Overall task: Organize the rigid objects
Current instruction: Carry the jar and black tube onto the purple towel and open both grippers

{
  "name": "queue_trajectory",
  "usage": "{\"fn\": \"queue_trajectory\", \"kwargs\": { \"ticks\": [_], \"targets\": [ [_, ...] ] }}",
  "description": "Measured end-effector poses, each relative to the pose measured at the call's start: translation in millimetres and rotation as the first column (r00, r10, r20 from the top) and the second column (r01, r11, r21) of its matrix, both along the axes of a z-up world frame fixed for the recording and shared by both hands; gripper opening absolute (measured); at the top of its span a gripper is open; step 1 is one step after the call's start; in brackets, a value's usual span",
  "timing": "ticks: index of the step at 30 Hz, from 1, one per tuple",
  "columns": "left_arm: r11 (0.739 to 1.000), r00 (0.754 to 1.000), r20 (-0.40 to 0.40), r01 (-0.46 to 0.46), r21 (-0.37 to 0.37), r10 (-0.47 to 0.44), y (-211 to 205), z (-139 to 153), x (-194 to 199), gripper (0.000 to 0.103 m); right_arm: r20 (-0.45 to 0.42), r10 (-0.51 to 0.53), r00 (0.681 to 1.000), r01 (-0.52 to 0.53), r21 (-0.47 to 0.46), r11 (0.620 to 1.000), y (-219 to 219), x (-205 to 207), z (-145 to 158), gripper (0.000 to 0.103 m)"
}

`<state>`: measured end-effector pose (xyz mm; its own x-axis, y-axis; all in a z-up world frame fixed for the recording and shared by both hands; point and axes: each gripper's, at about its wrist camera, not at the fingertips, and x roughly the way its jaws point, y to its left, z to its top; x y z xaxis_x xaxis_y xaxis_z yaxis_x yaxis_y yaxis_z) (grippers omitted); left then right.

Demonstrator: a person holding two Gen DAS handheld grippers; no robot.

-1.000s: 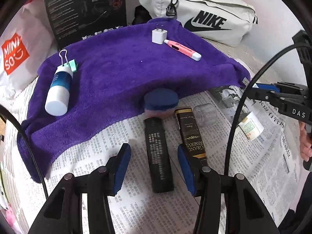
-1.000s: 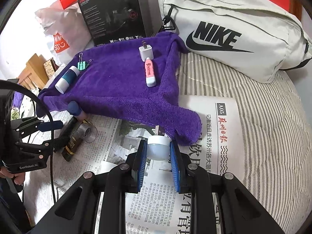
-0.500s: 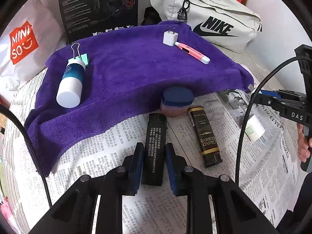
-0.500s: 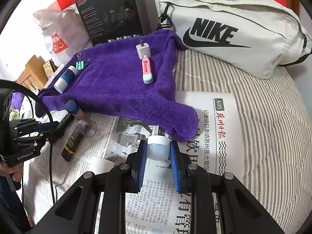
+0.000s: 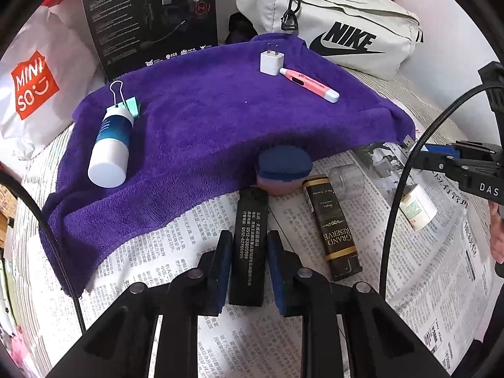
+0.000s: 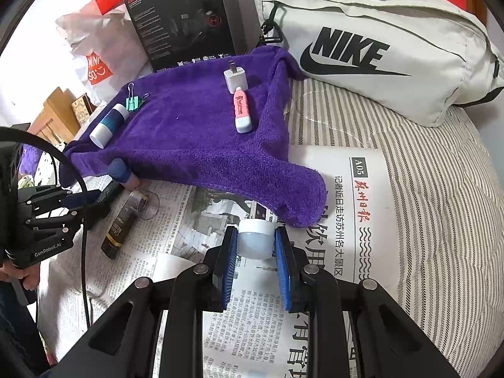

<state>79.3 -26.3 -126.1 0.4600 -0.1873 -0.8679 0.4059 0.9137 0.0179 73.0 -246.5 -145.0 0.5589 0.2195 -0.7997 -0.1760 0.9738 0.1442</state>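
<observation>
I am pinching the black box (image 5: 249, 242) between the blue pads of my left tongs (image 5: 247, 271); it is lying lengthwise on the newspaper (image 5: 176, 252), its far end touching the blue-capped pink jar (image 5: 283, 170) that is sitting at the edge of the purple towel (image 5: 220, 119). Just to its right the dark lighter (image 5: 332, 225) marked Grand Reserve is lying on the paper, with a small clear vial (image 5: 346, 178) near its far end.

My right tongs (image 6: 255, 263) are gripping the small white bottle (image 6: 255, 241) by its sides, over the newspaper and just beside the towel's hanging corner.

On the towel, a white charger plug (image 5: 271, 62) and a pink pen-like tester (image 5: 310, 84) are touching near the far edge, while a blue-and-white bottle (image 5: 110, 148) is lying by a green binder clip (image 5: 126, 102) at the left side. A Nike bag (image 6: 378, 41) is resting on the striped bedding (image 6: 425, 204) behind, next to a black headset box (image 5: 151, 15).
</observation>
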Motion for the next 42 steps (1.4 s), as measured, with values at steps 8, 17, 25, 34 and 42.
{"fn": "queue_trajectory", "kwargs": {
  "ticks": [8,17,25,34,42],
  "targets": [
    [1.000,1.000,0.005,-0.008,-0.010,0.008,2,1,0,0.022,-0.002,0.015,1.000,-0.015,0.006,1.000,6,2,-1,0.024],
    [0.999,1.000,-0.010,-0.018,-0.047,0.017,11,7,-2,0.022,0.027,0.043,0.999,-0.043,-0.007,0.999,16,2,12,0.024],
    [0.997,0.999,0.008,-0.044,-0.065,0.045,24,20,-6,0.022,0.046,0.066,0.997,-0.065,-0.010,0.998,24,8,19,0.024],
    [0.993,0.997,0.030,-0.063,-0.096,0.066,39,35,-6,0.021,0.073,0.094,0.993,-0.093,-0.016,0.996,34,15,33,0.024],
    [0.990,0.995,0.052,-0.074,-0.121,0.080,47,51,1,0.021,0.091,0.106,0.990,-0.105,-0.025,0.994,42,26,42,0.024]
  ]
}}
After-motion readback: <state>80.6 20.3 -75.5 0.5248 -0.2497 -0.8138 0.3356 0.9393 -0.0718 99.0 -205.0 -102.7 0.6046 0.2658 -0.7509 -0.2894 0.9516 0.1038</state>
